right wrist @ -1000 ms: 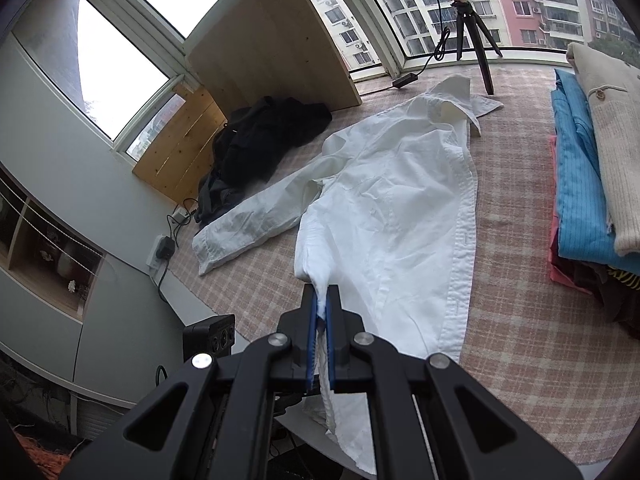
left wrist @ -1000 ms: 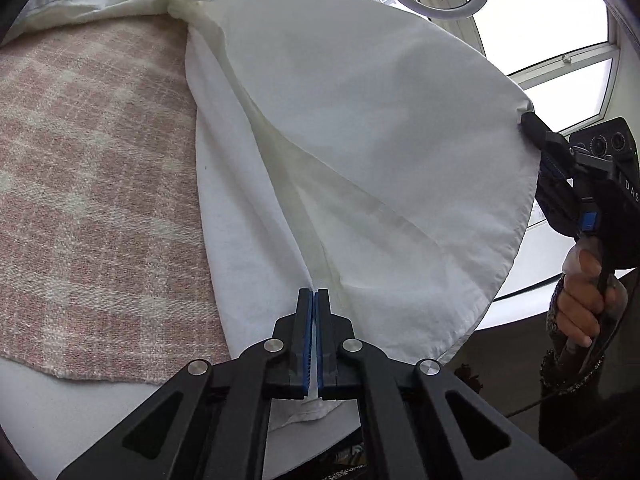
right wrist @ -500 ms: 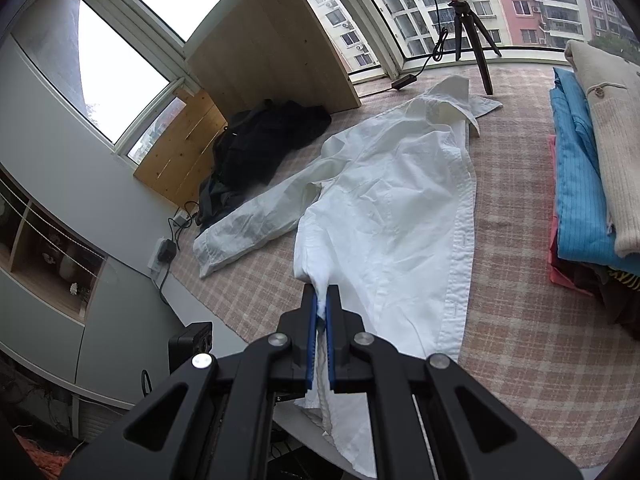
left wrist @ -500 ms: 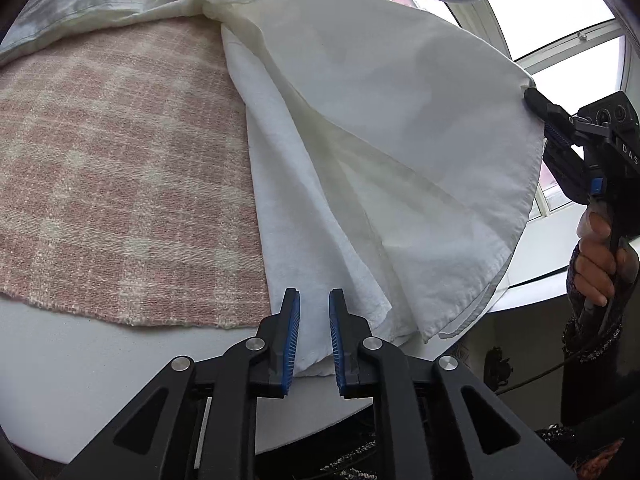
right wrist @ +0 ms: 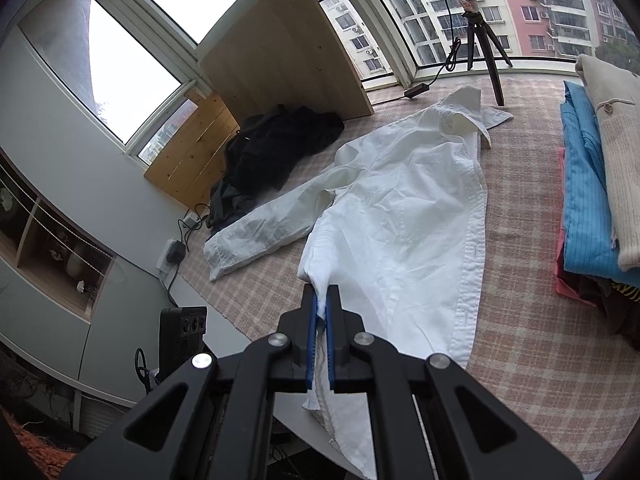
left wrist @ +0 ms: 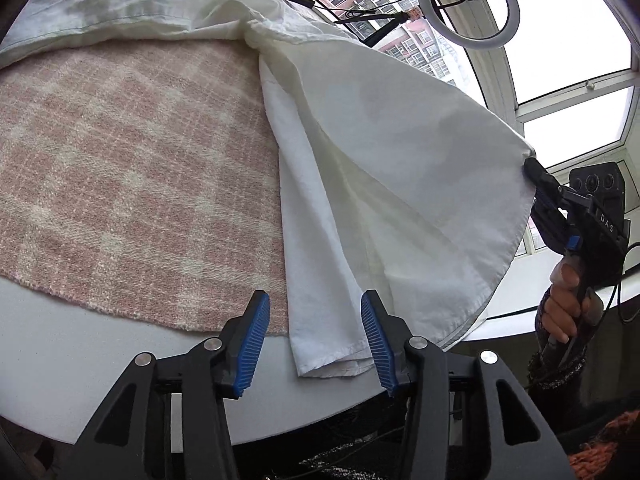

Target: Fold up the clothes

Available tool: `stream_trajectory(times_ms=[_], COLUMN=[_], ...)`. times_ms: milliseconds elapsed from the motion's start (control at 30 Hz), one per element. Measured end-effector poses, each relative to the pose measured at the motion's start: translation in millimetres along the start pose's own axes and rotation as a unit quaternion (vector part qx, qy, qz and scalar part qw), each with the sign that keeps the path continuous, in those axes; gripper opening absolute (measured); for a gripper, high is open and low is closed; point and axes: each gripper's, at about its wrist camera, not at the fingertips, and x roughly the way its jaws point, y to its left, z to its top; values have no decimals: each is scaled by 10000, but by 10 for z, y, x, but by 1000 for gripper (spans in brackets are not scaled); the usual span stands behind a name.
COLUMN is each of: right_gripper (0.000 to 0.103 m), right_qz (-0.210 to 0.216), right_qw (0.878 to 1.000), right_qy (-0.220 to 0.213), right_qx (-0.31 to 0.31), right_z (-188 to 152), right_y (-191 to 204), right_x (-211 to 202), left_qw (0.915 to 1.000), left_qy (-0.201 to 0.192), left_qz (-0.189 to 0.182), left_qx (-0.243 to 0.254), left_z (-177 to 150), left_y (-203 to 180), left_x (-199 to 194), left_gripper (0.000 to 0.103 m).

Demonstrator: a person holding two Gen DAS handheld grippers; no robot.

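White shirt (right wrist: 408, 216) hem lifted by right gripper (right wrist: 320, 320), clamped, ready for folding; left gripper (left wrist: 316, 344) apart, empty.

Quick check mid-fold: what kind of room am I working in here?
Probably a glazed apartment balcony or sunroom set up for recording: apartment blocks outside, a ring light tripod, and the white shirt on a plaid-covered table.

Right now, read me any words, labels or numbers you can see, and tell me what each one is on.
"DAS": white letters on the black body of the right gripper, seen from the left wrist camera; the lettering may run on out of sight.
The white shirt, the folded pile and the buildings outside show no readable text.
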Motion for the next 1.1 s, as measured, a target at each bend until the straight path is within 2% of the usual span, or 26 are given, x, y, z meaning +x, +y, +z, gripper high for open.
stream_trajectory(times_ms=[67,100,133,167,200,233,300,333,367,533,567,667,800,1000,1033,1067,1100], right_gripper=[4,4,4,4,4,4,4,4,4,4,4,4,4,4,4,4,4], right_qz=[37,35,39,44,62,81,118,136,155,246,247,187,57,-11,-26,-35,-44], right_qw=[10000,10000,9999,9999,9999,9998,9997,9997,9996,9993,9993,9995,9996,9996,9996,9996,9996], right_qy=[-23,-45,-59,-73,-86,-99,-124,-137,-150,-213,-217,-219,-275,-269,-266,-271,-277], right_qx=[-45,-68,-91,-112,-121,-130,-147,-155,-164,-205,-181,-139,-80,-7,-15,-3,10], right_z=[-1,0,3,5,4,3,2,2,1,-2,2,13,39,77,83,91,98], right_y=[53,76,94,110,123,135,159,172,184,244,241,230,199,181,183,174,164], right_x=[-27,-43,-56,-69,-73,-78,-87,-92,-97,-119,-113,-106,-102,-48,-42,-39,-36], left_qw=[9997,9990,9974,9946,9903,9845,9742,9697,9691,9807,9813,9787,9914,9970,9968,9964,9958], left_qy=[104,174,265,335,383,431,283,195,140,-123,-197,-359,-121,100,100,108,137], left_qz=[13,161,424,746,1128,1509,2094,2311,2350,1773,1671,1604,1058,675,673,674,696], left_qx=[236,372,523,636,708,778,799,772,741,812,930,1229,761,358,418,495,579], left_z=[87,118,147,165,174,182,185,191,224,561,667,1097,1660,2067,2087,2105,2108], left_y=[-105,-142,-174,-173,-138,-103,14,77,116,117,84,30,30,156,116,81,55], left_x=[108,180,260,308,323,338,207,113,34,-175,-156,62,488,811,861,888,888], left_gripper=[49,49,43,23,13,9,5,11,19,24,30,33,33,32,28,15,10])
